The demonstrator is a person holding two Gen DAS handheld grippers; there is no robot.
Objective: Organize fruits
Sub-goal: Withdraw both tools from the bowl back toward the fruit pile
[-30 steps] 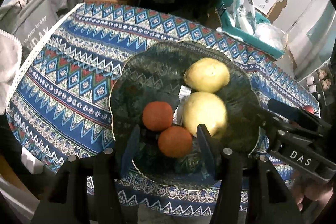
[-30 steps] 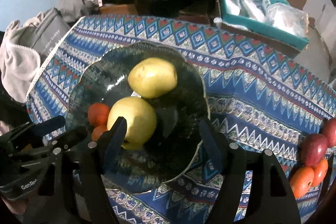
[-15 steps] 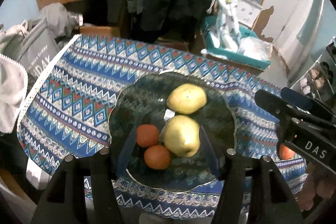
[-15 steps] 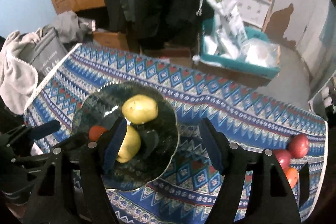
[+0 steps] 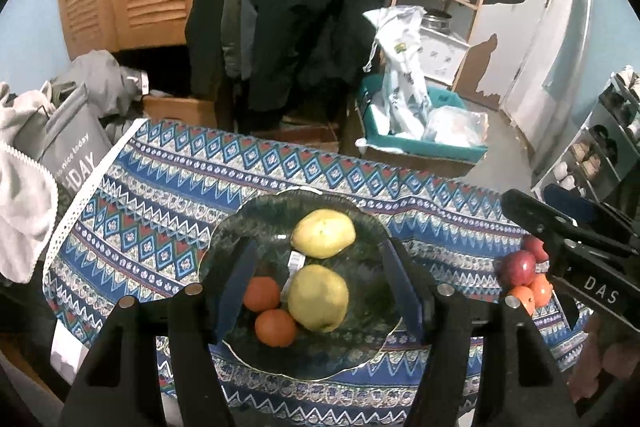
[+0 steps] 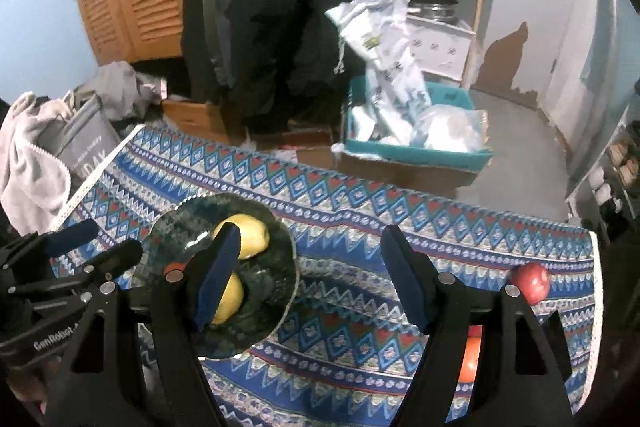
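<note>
A dark glass plate [image 5: 372, 327] lies on the patterned tablecloth [image 5: 168, 195]. It holds two yellow-green pears [image 5: 320, 297] and two orange fruits [image 5: 275, 327]. My left gripper [image 5: 320, 287] is open and empty, raised above the plate. A pile of red apples [image 5: 518, 267] and orange fruits [image 5: 522, 297] lies at the table's right end. My right gripper [image 6: 312, 279] is open and empty, high over the cloth right of the plate [image 6: 276, 291]. One red apple [image 6: 530, 281] shows at its right; an orange fruit [image 6: 470, 357] is partly hidden behind its finger.
A teal box [image 5: 424, 135] with white bags stands on the floor behind the table. Dark coats [image 5: 296, 7] hang beyond it. A grey bag [image 5: 70, 155] and pale cloth [image 5: 20, 203] lie off the left edge. A shoe rack [image 5: 600, 147] is at the right.
Both grippers have risen and drawn back from the plate, so the fruits look smaller and more of the room shows. Both stay open and empty.
</note>
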